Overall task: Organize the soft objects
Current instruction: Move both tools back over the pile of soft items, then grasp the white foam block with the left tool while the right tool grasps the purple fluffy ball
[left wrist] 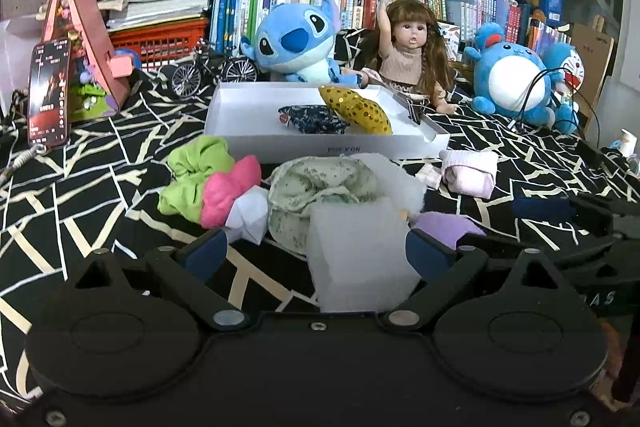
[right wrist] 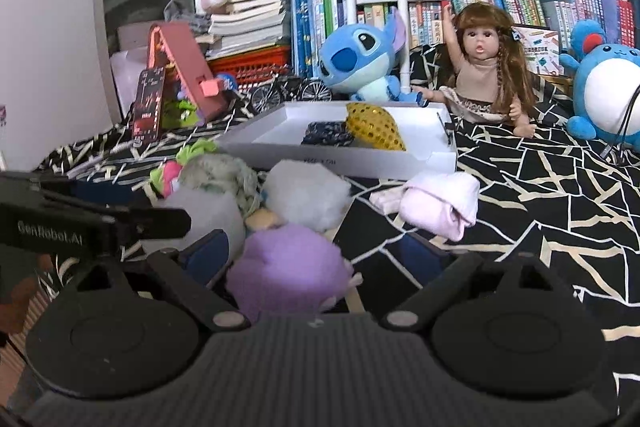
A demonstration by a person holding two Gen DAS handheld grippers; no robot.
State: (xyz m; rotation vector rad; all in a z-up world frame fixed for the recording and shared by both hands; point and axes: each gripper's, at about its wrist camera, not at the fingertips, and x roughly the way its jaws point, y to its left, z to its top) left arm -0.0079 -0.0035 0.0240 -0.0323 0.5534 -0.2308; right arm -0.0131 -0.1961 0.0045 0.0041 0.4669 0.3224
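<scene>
Black cloth with pale crackle lines (left wrist: 100, 163) covers the surface, and the soft things lie heaped on it in front of a white tray (left wrist: 320, 143). From the left of the left wrist view: a lime green scrunchie (left wrist: 192, 179), a pink one (left wrist: 228, 191) touching it, a white crumpled piece (left wrist: 248, 215), then a pale green speckled cloth bundle (left wrist: 316, 187). The left gripper (left wrist: 316, 251) stands wide open, with a white foam block (left wrist: 360, 259) between its fingers; only the right pad looks to touch it. Further right lies a rolled pale pink sock (left wrist: 468, 173). Inside the tray sit a dark patterned pouch (left wrist: 312, 119) and a gold sequinned cushion (left wrist: 360, 111).

The right gripper (right wrist: 320, 255) is also spread wide, a lilac fluffy ball (right wrist: 288, 267) lying between its fingers against the left pad, clear of the right one.
</scene>
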